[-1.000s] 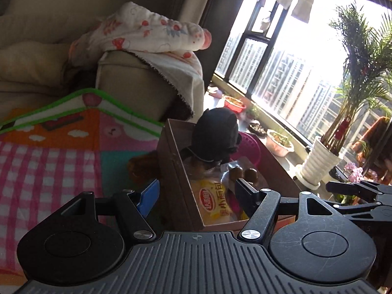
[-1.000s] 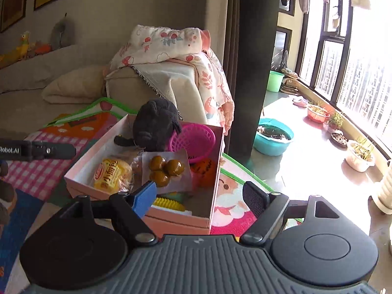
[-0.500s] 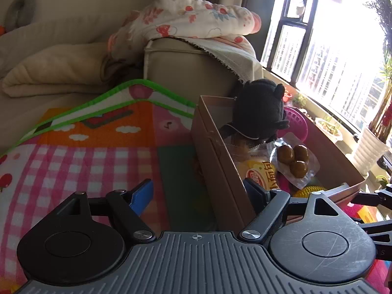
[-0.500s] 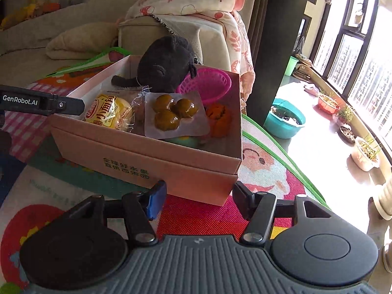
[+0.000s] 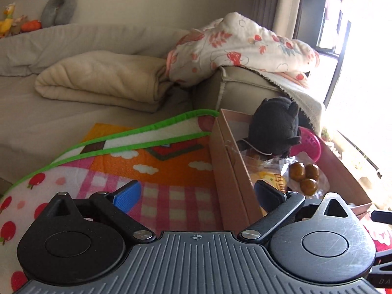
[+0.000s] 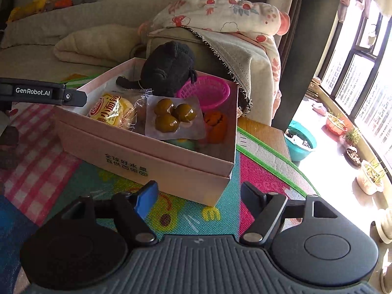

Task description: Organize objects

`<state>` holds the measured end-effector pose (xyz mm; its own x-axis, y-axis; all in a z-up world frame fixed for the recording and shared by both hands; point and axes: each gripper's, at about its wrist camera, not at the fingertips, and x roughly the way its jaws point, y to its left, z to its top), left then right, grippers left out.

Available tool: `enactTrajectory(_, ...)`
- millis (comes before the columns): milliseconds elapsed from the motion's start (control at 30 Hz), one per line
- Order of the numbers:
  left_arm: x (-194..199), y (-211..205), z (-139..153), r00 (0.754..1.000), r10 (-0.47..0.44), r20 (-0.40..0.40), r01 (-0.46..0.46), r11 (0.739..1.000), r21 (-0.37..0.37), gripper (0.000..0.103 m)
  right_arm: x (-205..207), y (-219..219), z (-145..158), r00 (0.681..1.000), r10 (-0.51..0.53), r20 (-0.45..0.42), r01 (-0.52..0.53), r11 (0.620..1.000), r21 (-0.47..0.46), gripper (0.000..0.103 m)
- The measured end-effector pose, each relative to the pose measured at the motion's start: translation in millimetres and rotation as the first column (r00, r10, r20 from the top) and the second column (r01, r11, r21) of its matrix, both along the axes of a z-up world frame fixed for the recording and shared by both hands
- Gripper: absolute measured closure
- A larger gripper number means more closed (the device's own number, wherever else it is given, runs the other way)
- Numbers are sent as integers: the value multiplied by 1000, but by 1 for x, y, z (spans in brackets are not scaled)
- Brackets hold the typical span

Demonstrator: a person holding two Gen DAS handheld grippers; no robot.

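Beside the cardboard box [image 6: 156, 161], both grippers tilt downward, fingers opening, gripping nothing.

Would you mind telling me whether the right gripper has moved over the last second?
Yes. The right gripper dropped back toward the pink cardboard box's near corner.

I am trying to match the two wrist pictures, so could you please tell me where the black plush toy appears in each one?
Left wrist: the black plush toy sits right of centre, at the far end of the pink box.
Right wrist: the toy sits above centre, slightly left, at the box's back.
Shared landmark: the magenta basket beside it.
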<state>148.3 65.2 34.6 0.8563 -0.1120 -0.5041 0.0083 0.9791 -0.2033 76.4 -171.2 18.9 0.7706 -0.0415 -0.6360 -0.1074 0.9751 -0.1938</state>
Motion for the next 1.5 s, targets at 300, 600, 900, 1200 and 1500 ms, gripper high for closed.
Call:
enactTrajectory(300, -128, -39, -2, 996, -89, -31, 91, 993, 74, 2, -88, 19, -14, 999, -39, -23, 41, 997, 69, 0)
enactTrajectory(600, -146, -71, -32, 990, 21, -137, 12, 972, 234, 2, -105, 6, -36, 994, -103, -24, 106, 972, 212, 0)
enactTrajectory(900, -146, -67, -34, 990, 27, -139, 4, 976, 218, 1, -104, 10, -39, 990, -138, -6, 137, 971, 194, 0)
enactTrajectory(1200, -146, -66, -34, 990, 28, -139, 3, 976, 218, 1, -100, 9, -39, 991, -136, -6, 134, 971, 196, 0)
enactTrajectory(1500, -146, -66, -34, 990, 28, -139, 3, 976, 218, 1, -100, 9, -39, 991, -136, -6, 135, 972, 195, 0)
